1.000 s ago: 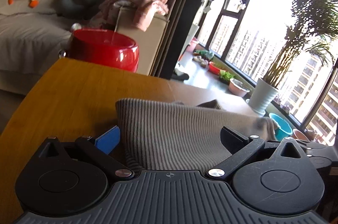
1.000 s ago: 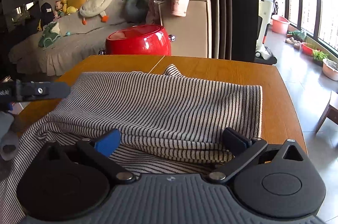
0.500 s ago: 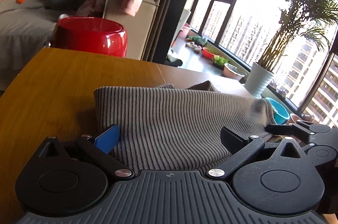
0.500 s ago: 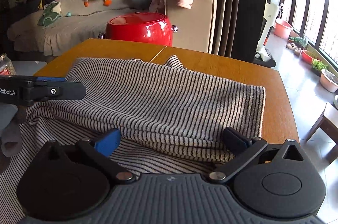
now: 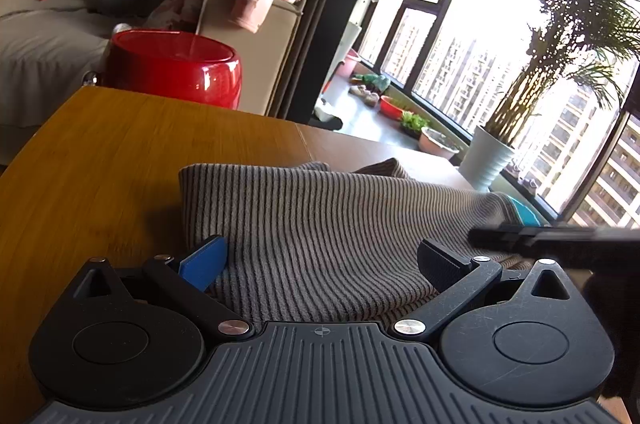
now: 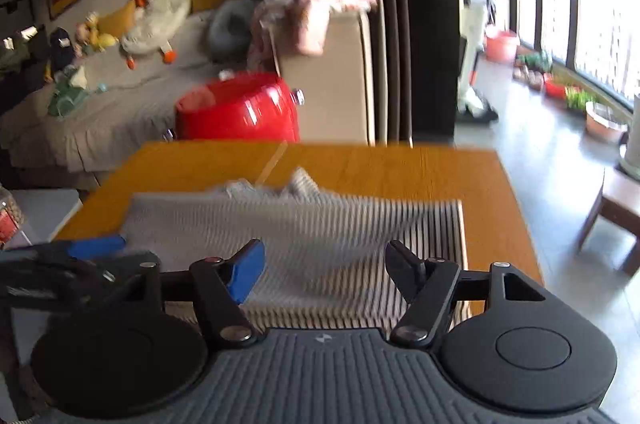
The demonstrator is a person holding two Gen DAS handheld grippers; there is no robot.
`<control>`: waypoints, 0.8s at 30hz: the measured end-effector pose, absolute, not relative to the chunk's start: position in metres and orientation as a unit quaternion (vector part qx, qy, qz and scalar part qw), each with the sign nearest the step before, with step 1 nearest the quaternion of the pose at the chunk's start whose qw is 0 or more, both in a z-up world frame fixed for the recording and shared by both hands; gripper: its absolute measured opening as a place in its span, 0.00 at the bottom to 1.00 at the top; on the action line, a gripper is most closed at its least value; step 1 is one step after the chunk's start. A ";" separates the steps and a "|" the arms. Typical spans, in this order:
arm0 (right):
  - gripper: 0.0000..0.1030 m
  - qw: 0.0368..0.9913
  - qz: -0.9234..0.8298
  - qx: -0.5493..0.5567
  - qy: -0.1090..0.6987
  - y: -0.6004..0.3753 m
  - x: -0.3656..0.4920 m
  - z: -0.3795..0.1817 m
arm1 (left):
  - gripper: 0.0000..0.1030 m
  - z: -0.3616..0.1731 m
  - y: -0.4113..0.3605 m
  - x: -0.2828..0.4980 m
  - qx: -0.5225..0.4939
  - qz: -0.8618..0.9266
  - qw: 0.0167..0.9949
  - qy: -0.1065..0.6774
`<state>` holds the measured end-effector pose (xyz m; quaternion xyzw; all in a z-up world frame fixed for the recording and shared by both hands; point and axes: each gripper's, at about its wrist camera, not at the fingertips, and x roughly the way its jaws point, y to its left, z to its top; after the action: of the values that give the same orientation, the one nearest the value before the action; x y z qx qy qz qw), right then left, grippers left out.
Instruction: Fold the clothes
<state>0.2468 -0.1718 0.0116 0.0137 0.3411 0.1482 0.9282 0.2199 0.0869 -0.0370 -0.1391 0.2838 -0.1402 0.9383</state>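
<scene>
A striped grey garment [image 5: 320,224] lies folded on the wooden table [image 5: 120,152]; it also shows, blurred, in the right wrist view [image 6: 320,224]. My left gripper [image 5: 320,260] is open, its fingers spread over the garment's near edge. My right gripper [image 6: 324,268] is open above the garment's near edge, holding nothing. The right gripper's finger crosses the left wrist view at the right [image 5: 560,240]. The left gripper shows at the left of the right wrist view [image 6: 80,256].
A red round tub [image 5: 172,68] stands beyond the table's far edge, beside a beige cabinet [image 5: 260,56] draped with pink clothes. A sofa with plush toys [image 6: 152,12] is at the back left. Windows, plant pots and a stool [image 6: 616,208] are to the right.
My right gripper has lifted and pulled back from the garment, its jaws now narrower but still open. My left gripper stays open at the garment's edge, with the view shifted slightly.
</scene>
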 end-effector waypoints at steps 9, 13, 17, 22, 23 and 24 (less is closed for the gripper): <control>0.67 0.935 0.153 0.033 0.318 -0.186 0.217 0.015 | 1.00 -0.038 0.091 0.220 -0.152 -0.143 0.937 0.280; 0.67 0.930 0.162 0.008 0.329 -0.181 0.204 -0.004 | 1.00 -0.036 0.090 0.220 -0.147 -0.141 0.937 0.284; 0.81 0.934 0.165 -0.053 0.312 -0.161 0.195 -0.014 | 1.00 -0.025 0.091 0.215 -0.124 -0.130 0.939 0.292; 0.84 0.934 0.172 -0.047 0.310 -0.162 0.193 -0.014 | 0.87 -0.033 0.097 0.214 -0.116 -0.128 0.934 0.312; 0.84 0.934 0.172 -0.044 0.309 -0.163 0.192 -0.013 | 0.86 -0.036 0.100 0.216 -0.126 -0.121 0.932 0.316; 0.84 0.935 0.172 -0.042 0.308 -0.163 0.192 -0.013 | 0.86 -0.037 0.102 0.217 -0.133 -0.118 0.932 0.316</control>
<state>0.1918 -0.1632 -0.0131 -0.0425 0.3078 0.1722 0.9348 0.2171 0.1023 -0.0369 -0.1332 0.3158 -0.1179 0.9320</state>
